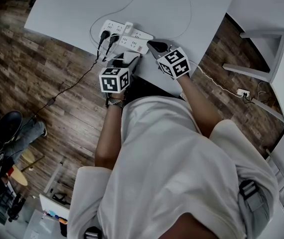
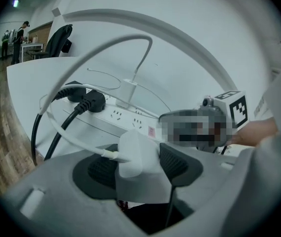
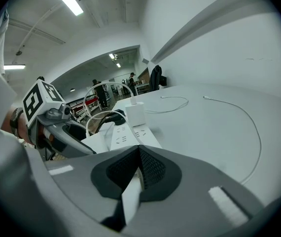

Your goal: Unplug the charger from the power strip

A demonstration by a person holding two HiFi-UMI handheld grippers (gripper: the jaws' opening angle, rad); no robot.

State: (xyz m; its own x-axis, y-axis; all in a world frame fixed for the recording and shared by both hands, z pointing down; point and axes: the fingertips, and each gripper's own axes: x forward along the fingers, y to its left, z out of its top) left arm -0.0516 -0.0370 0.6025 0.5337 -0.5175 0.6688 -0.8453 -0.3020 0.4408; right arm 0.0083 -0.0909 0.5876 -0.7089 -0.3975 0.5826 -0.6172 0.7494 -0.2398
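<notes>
Charger (image 2: 133, 149), a small white plastic block with rounded corners, stands between the jaws of the left gripper (image 2: 139, 166). It is out of the sockets, just in front of the long white plastic power strip (image 2: 125, 120) on the pale surface (image 1: 72, 9). Its lower end and prongs are hidden behind the gripper's body, so what it rests on cannot be told. The jaws stand apart: a gap shows between one pad and the block, where a thin white cable (image 2: 71, 137) leaves its side. A small red label (image 2: 152, 131) on the strip is too small to read. A second white block charger (image 2: 127, 90) and two black plugs (image 2: 92, 101) sit in the strip. The right gripper (image 3: 136, 157) has its jaws drawn together at the tips. A white sliver shows in the slit behind them, and I cannot tell what it is.
</notes>
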